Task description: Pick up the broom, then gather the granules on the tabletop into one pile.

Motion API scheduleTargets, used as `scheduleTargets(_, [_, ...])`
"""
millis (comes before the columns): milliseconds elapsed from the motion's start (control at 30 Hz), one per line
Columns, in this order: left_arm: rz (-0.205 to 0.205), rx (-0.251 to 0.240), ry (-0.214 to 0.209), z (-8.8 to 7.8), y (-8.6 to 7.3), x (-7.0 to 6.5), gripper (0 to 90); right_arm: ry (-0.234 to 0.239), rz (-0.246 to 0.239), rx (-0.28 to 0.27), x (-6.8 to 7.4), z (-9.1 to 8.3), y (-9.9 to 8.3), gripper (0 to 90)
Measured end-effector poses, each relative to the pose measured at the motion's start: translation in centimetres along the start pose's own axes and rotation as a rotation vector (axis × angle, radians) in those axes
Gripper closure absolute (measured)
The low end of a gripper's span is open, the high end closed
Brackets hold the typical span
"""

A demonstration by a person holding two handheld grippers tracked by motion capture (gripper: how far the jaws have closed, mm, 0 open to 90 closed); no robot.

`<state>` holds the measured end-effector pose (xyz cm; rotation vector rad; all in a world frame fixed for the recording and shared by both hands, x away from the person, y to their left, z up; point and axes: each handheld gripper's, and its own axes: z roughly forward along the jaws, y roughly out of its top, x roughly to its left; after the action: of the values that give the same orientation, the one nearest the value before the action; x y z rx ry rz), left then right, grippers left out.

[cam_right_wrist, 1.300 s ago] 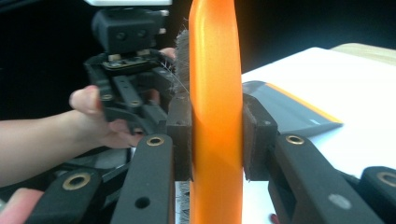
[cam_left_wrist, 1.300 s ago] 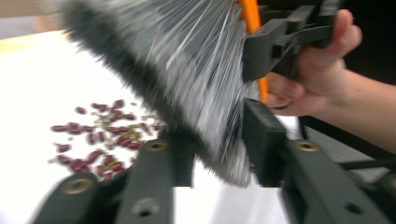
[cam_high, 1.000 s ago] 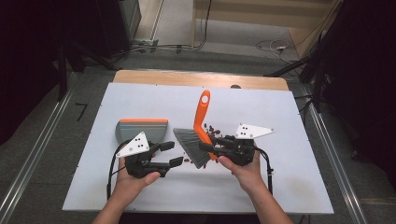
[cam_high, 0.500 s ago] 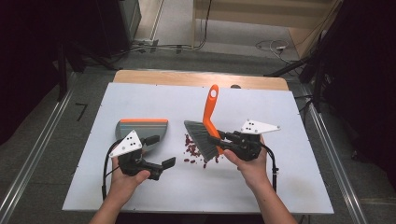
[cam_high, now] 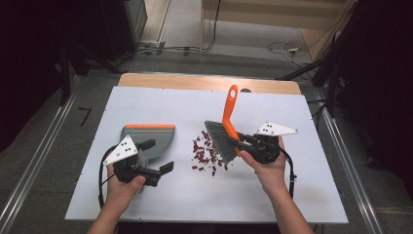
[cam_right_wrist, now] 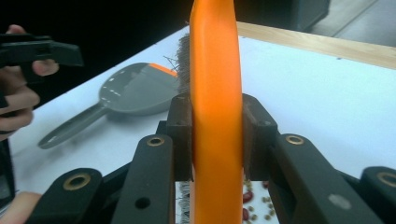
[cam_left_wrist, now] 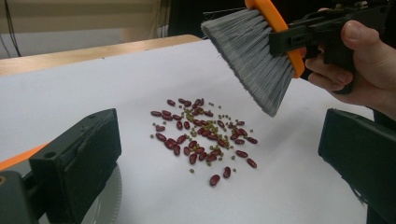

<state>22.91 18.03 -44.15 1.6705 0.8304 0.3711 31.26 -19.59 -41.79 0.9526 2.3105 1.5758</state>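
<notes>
On the white table (cam_high: 292,195), take the spill of beans (cam_high: 207,153) near the middle as your landmark. The biggest thing beside it is the grey dustpan (cam_high: 148,141) with its orange edge, lying flat on the board to the left of the beans, well apart from them; your right gripper view shows its handle stretched out on the table.

Your right gripper (cam_high: 243,141) sits just to the right of the beans. Its jaws are clamped tight on the orange handle of the brush (cam_high: 229,124), one pad on each side of it, as the right gripper view shows plainly. The brush handle points up and away from you, and the grey bristles (cam_left_wrist: 254,60) hang over the right edge of the beans. From the left gripper view the bristle tips seem lifted off the table, though the angle makes that hard to be sure of.

Your left gripper (cam_high: 158,156) is to the left of the beans, just below the dustpan. Its jaws have just been opening and now stand wide apart, with nothing between them.

The beans themselves are a loose patch of dark red kidney-shaped ones mixed with small green ones (cam_left_wrist: 219,128), scattered flat on the table.
</notes>
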Motion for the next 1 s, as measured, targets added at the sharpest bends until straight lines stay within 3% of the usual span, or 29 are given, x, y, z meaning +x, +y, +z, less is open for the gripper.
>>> scheduleTargets(133, [0.009,-0.003,0.021,-0.4,-0.1,0.2,0.0,-0.034,0.015,0.000,-0.6,-0.5,0.1,68.1])
scheduleTargets(200, [0.020,0.002,0.042,-0.7,-0.3,0.3,0.0,-0.087,0.024,0.031,-1.2,-0.8,0.3,68.1])
scheduleTargets(300, [0.029,0.008,0.058,-1.0,-0.6,0.4,0.0,-0.112,0.024,0.065,-1.6,-0.9,0.4,68.1])
scheduleTargets(567, [0.005,0.000,0.086,-2.0,-1.3,0.9,0.0,-0.168,0.071,0.096,-3.4,-1.6,0.9,68.1])
scheduleTargets(667, [0.004,-0.006,0.097,-2.3,-1.5,1.2,0.0,-0.212,0.046,0.129,-3.9,-1.4,1.1,68.1])
scheduleTargets(833, [0.019,-0.002,0.106,-2.6,-1.7,1.6,0.0,-0.268,0.040,0.177,-5.1,-0.6,0.9,68.1])
scheduleTargets(1000, [0.003,-0.013,0.105,-3.1,-1.8,2.1,0.0,-0.324,0.053,0.209,-6.3,0.2,1.0,68.1])
